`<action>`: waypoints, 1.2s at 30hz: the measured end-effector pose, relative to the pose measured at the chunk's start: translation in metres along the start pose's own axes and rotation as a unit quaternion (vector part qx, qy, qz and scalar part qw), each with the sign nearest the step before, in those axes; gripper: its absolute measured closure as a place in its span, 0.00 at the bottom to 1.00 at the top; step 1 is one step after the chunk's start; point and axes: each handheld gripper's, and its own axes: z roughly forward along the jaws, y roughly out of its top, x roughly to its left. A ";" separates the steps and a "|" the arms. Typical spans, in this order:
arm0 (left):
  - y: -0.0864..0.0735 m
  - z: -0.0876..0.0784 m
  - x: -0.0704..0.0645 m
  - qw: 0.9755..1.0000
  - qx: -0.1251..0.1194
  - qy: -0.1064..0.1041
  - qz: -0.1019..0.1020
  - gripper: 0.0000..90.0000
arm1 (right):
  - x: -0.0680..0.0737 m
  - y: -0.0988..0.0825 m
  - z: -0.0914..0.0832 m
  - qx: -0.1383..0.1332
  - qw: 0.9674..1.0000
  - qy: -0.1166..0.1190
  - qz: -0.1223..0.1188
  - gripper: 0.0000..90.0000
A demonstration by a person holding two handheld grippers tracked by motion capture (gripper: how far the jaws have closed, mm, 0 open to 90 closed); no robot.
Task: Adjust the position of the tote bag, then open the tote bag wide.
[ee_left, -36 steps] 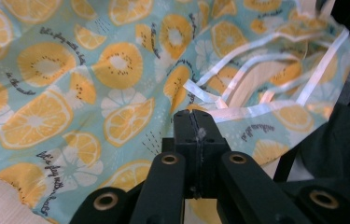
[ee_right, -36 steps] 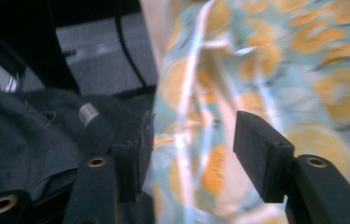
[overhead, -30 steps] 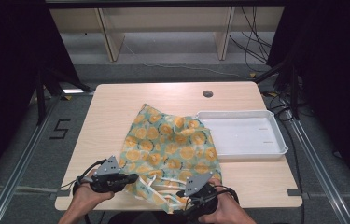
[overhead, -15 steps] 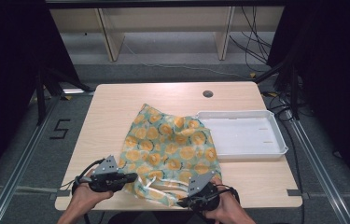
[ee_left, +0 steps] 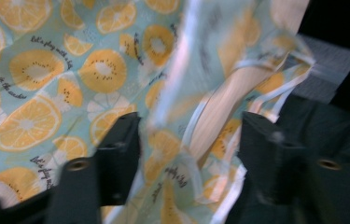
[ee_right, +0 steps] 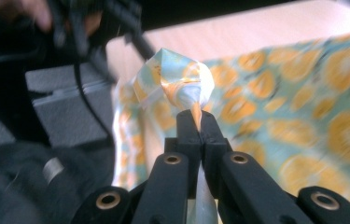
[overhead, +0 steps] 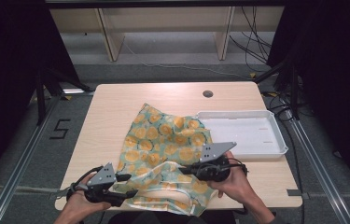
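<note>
A cloth (overhead: 163,140) printed with orange and kiwi slices lies spread across the table's middle, its near edge hanging over the front. My left gripper (overhead: 127,185) is at the cloth's near left corner. Its jaws have just been opening, and in the left gripper view (ee_left: 191,140) they stand apart with loose folds of the cloth (ee_left: 37,70) between them, not pressed. My right gripper (overhead: 184,167) is raised above the near right part. It is shut (ee_right: 195,119) on a bunched fold of the cloth (ee_right: 177,79), which lifts off the table.
A white tray (overhead: 247,133) lies at the right of the wooden table (overhead: 116,102), touching the cloth's right edge. A round hole (overhead: 207,94) is near the table's far edge. Metal rails run on the floor on both sides.
The right gripper shut on the cloth's near edge, then rose and moved away from the front edge, pulling a fold up. The left gripper's jaws opened in place.
</note>
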 end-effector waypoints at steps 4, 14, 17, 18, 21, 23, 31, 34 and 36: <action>-0.002 0.021 0.006 0.998 0.043 0.049 0.008 0.31 | -0.010 0.014 -0.004 -0.026 1.000 -0.006 0.000 1.00; 0.012 0.027 0.020 1.000 0.011 0.019 -0.002 0.99 | -0.033 0.022 -0.003 -0.038 0.999 -0.027 0.013 1.00; 0.020 0.018 0.019 1.000 -0.010 0.007 0.006 0.99 | -0.041 0.021 -0.004 -0.032 0.999 -0.035 0.019 1.00; 0.023 0.015 0.018 1.000 -0.018 0.004 0.002 0.99 | -0.045 0.020 -0.004 -0.033 0.998 -0.040 0.019 1.00; 0.035 0.005 0.020 0.999 -0.048 -0.013 -0.014 0.99 | -0.054 0.018 -0.004 -0.028 0.997 -0.056 0.038 1.00; 0.044 -0.001 0.023 0.998 -0.061 -0.017 -0.015 0.99 | -0.062 0.017 -0.004 -0.021 0.997 -0.063 0.045 1.00; 0.073 -0.001 0.046 0.991 -0.109 -0.046 -0.057 0.99 | -0.095 0.009 0.022 0.020 0.993 -0.093 0.064 1.00; 0.080 0.005 0.056 0.991 -0.105 -0.038 -0.073 0.99 | -0.101 0.005 0.033 0.053 0.992 -0.095 0.064 0.92; 0.082 0.010 0.062 0.990 -0.107 -0.039 -0.089 0.99 | -0.100 0.003 0.031 0.056 0.990 -0.110 0.073 0.76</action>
